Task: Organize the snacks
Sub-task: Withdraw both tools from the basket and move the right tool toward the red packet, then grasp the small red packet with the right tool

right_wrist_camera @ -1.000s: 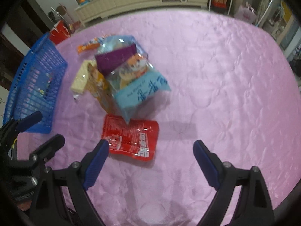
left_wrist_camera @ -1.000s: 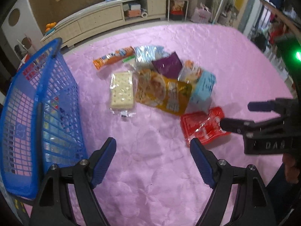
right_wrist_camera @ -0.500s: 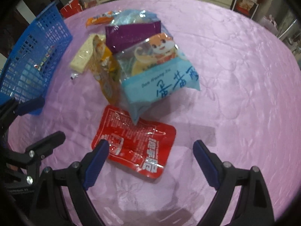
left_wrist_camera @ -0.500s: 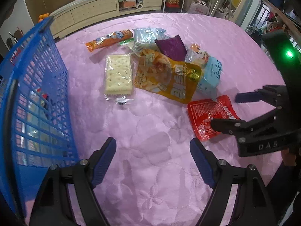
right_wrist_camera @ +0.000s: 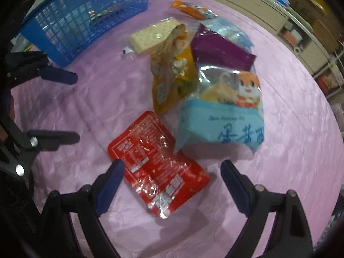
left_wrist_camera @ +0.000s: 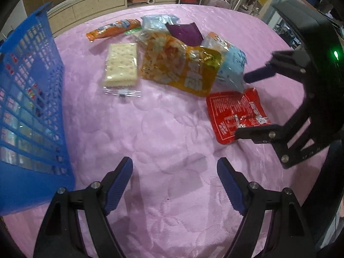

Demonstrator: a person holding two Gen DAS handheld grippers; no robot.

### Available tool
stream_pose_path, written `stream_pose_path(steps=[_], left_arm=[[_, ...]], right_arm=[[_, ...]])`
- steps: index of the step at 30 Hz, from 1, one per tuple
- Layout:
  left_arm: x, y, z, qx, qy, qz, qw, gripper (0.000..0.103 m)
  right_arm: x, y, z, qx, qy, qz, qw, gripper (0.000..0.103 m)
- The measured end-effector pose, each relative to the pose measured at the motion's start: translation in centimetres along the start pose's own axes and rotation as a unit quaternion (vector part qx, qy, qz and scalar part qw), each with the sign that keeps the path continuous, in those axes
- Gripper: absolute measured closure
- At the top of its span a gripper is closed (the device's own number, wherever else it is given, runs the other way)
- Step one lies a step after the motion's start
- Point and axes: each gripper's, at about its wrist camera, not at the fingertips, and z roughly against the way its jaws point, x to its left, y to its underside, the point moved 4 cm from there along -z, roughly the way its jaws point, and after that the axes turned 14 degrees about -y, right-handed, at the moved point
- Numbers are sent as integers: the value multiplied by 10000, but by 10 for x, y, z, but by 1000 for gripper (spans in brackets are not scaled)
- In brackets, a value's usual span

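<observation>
The right claw [right_wrist_camera: 172, 185] stands spread wide, straddling the red packet [right_wrist_camera: 158, 172] without pinching it. The left claw [left_wrist_camera: 174, 185] is also spread and empty above bare pink worktop [left_wrist_camera: 163, 133]. The packet lies flat, nearest of the snack pile; it appears light, soft and slippery, so grip across its body. Beyond, the blue basket [right_wrist_camera: 90, 15] waits.

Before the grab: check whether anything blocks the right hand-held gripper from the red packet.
Nothing visible does. The right hand-held gripper is open over the red packet; the light blue bag only overlaps its far edge.
</observation>
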Motion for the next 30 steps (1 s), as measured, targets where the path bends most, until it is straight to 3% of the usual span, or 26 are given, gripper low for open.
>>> stream_pose_path(steps=[8, 12, 17, 18, 19, 21, 24, 30], left_arm=[[-10, 0, -3, 27, 18, -55, 10000, 24], [-6, -1, -3, 24, -4, -29, 10000, 24], [-6, 0, -3, 21, -13, -96, 10000, 24], [-7, 0, -2, 7, 19, -108, 9999, 24], [-8, 0, 0, -18, 67, -101, 9999, 24], [-11, 1, 4, -53, 132, -112, 9998, 24], [-14, 5, 12, -112, 31, -154, 9998, 24], [-11, 5, 29, -262, -88, -58, 9996, 24]], right_arm=[[11, -7, -6, 207, -602, 770, 9950, 10], [24, -4, -12, 354, -421, 1129, 9921, 10], [36, 3, -16, 227, -376, 1150, 9924, 12], [40, 3, -16, 161, -389, 1192, 9920, 19], [46, 2, -17, 75, -384, 1190, 9921, 33], [43, 6, -8, -2, -417, 1086, 9932, 46], [52, 15, -9, -91, -330, 1042, 9940, 51], [45, 27, 0, -461, -444, 313, 9975, 72]])
